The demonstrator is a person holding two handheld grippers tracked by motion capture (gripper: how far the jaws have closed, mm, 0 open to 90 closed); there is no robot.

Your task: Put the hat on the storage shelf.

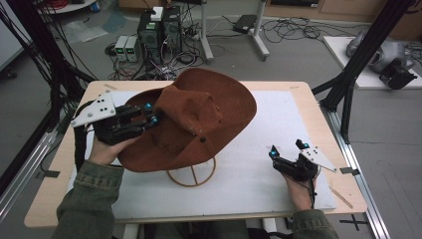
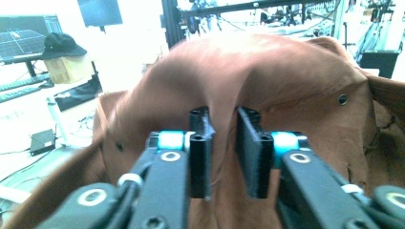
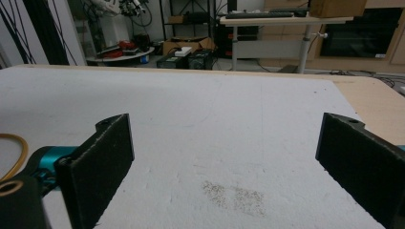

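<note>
Left gripper (image 1: 152,113) is pinching a fold of the brown hat (image 1: 199,114), jaws nearly closed. Right gripper (image 1: 287,148) sits wide open, holding nothing, over the white mat (image 1: 259,149).

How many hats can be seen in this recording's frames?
2. A brown hat sits on the wire stand on the table, pinched by the left gripper. A black cap rests on a box in the background of the left gripper view.

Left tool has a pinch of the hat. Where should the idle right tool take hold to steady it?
Judging by its pose, the near-right brim edge of the hat: it is thin, overhangs the wire stand and faces the open right tool. Come in from the right, one jaw above and one below.
</note>
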